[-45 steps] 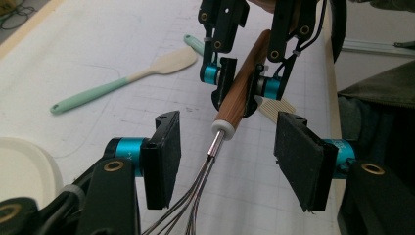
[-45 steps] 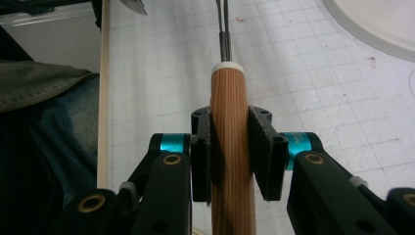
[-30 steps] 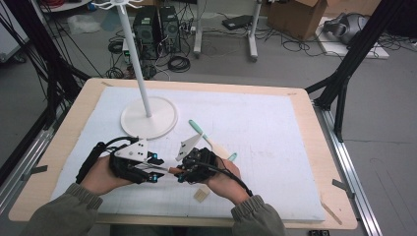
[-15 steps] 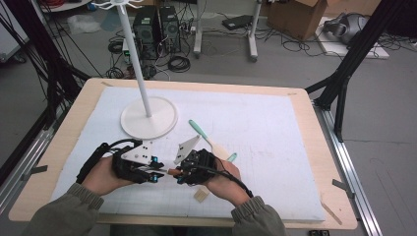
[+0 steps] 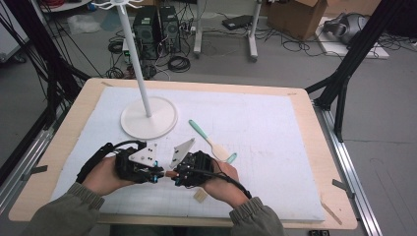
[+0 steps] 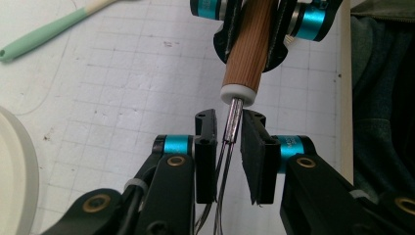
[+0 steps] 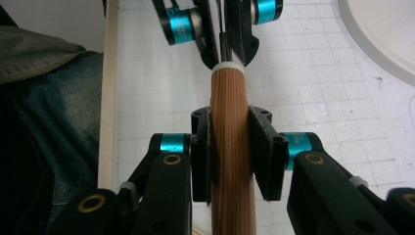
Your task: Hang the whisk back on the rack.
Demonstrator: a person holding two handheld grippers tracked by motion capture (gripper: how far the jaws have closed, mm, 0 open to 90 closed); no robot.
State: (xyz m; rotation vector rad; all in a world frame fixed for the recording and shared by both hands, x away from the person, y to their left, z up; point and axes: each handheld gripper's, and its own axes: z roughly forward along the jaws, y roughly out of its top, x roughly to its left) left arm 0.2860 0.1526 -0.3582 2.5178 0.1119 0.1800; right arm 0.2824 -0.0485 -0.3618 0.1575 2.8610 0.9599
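Wooden table (image 5: 314, 147), topped by a white gridded mat (image 5: 275, 147). White hanging stand (image 5: 149, 117): round base on the mat's far-left part, thin pole upright. Mint-handled spatula (image 5: 209, 140): flat on the mat, just right of the stand base. Left gripper (image 5: 156, 173): held near the mat's front edge, in front of the stand base; in the left gripper view its jaws sit close either side of the whisk's metal wires (image 6: 230, 132), contact uncertain. Right gripper (image 5: 173, 175): just right of the left one, tips facing it; jaws clamped on the whisk's wooden handle (image 7: 230, 147). Whisk: bridging the two grippers above the mat. Small tan tag (image 5: 199, 195): on the mat before the right hand.
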